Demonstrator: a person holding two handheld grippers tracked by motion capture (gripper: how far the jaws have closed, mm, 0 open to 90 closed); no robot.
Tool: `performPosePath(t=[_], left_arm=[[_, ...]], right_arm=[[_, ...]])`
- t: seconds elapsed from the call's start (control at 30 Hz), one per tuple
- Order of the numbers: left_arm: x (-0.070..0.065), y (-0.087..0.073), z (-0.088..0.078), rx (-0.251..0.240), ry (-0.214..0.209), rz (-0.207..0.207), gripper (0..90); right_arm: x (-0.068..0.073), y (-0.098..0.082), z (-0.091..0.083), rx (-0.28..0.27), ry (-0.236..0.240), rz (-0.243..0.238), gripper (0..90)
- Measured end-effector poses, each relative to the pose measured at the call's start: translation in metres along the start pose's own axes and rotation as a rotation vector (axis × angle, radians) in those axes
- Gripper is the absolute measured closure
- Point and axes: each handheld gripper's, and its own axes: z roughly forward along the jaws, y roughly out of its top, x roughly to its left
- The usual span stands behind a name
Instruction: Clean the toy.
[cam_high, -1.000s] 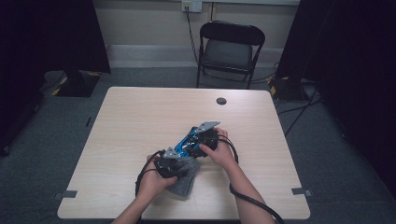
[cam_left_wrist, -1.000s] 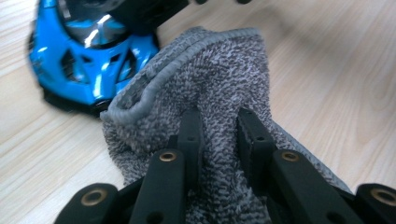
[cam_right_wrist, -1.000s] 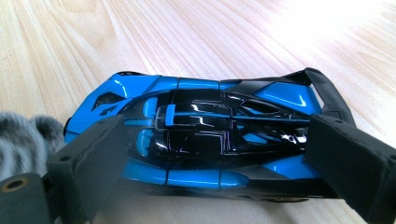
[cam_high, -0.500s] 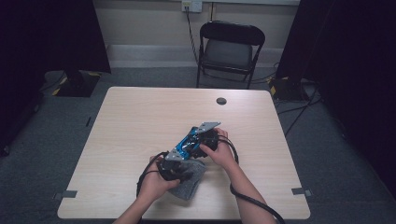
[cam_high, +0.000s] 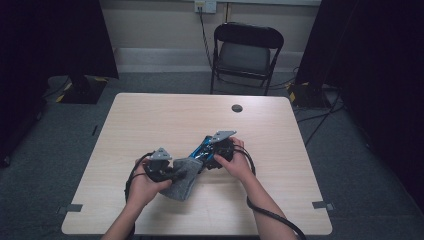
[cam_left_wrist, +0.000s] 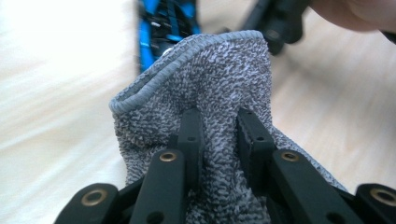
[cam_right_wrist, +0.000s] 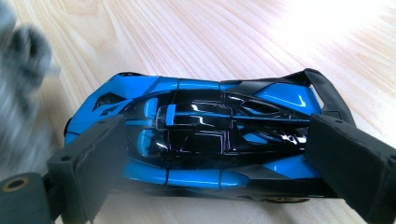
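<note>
Pinching a fold of the grey knitted cloth (cam_left_wrist: 205, 98), the left gripper (cam_left_wrist: 219, 135) has its two black jaws closed on the fabric, which bunches up between them and rises above them to a bound hem. In the high view that cloth (cam_high: 186, 181) hangs from the left gripper (cam_high: 176, 172) down to the table (cam_high: 150, 120), just beside the blue toy car (cam_high: 201, 149). The right gripper (cam_right_wrist: 215, 154) straddles the toy car (cam_right_wrist: 205, 135) lengthwise, one pad at the nose end and the other at the tail end; both pads sit against the car, so it looks gripped, with the car lying on the wood on its wheels. In the high view the right gripper (cam_high: 212, 159) is at the middle of the table, near its front half.

Compared with a second ago, the left hand has drawn away to the left and lifted a little, pulling the cloth off the car, so more of the blue body now lies bare. The right hand and the car have stayed where they were.
</note>
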Motion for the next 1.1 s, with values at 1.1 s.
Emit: performPosePath(t=[1.1], left_arm=[[0.092,0.067,0.082,0.029,0.164,0.009,70.6]], right_arm=[[-0.001,0.000,0.000,0.004,0.005,-0.005,5.7]])
